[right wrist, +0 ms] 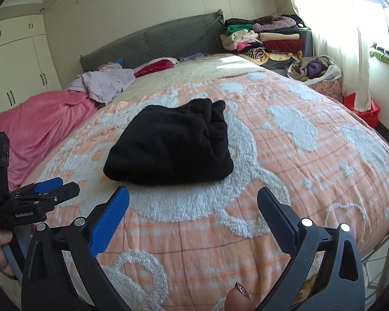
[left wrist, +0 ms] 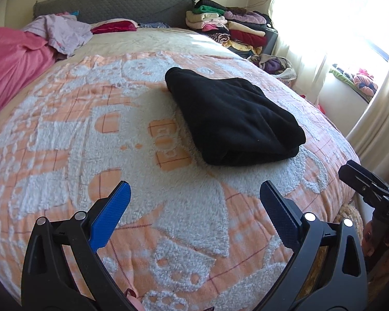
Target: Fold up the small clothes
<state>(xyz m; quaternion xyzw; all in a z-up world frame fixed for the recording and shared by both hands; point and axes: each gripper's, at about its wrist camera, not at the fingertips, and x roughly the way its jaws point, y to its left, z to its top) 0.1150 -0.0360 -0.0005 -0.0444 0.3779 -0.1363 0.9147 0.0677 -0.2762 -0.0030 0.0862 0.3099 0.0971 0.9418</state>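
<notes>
The left hand-held gripper (left wrist: 194, 197) and the right hand-held gripper (right wrist: 193, 202) are hovering with jaws spread wide, gripping nothing. Beyond them, at twelve o'clock, the folded black garment (right wrist: 171, 142) is lying on the bed's orange-and-white blanket (right wrist: 311, 160). Stacked clothes (right wrist: 262, 39) are sitting at one o'clock.

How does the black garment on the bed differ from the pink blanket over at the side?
The black garment is folded into a compact bundle; the pink blanket lies loose and rumpled. The black garment sits in the middle of the orange-and-white bedspread, while the pink blanket trails along its left edge. The garment is also far smaller in both views. Both are soft fabric resting on the bed, and neither tool touches them.
</notes>
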